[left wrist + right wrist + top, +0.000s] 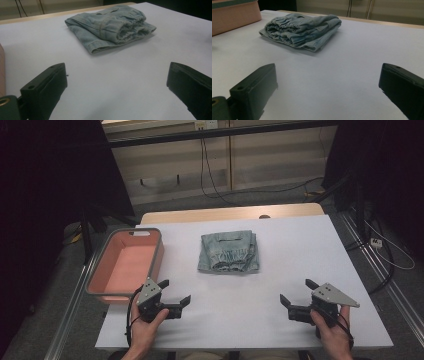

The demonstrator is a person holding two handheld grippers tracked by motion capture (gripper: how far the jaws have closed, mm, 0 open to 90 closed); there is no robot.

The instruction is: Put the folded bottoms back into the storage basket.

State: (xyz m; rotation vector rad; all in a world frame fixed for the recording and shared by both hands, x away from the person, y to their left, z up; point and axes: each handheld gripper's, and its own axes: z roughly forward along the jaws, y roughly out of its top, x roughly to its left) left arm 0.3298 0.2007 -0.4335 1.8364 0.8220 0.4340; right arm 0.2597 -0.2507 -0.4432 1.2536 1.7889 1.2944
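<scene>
Jaws on both the left gripper [175,292] and right gripper [296,291] are standing spread and empty in the high view, well short of the folded denim garment [229,252] lying mid-table beside the pink bin [161,251]. Left gripper view is showing its elastic, gathered edge [130,31] facing the person, long axis roughly along the table's depth. Right gripper view is showing loose stacked layers [287,33]; pinching only the top one would likely be unfolding the bundle.

Folded jeans [229,252] lie on the desk [300,250] at frame centre; a bin [126,265] sits left of them; both tongs, left [176,292] and right [296,292], rest below, well apart.
</scene>
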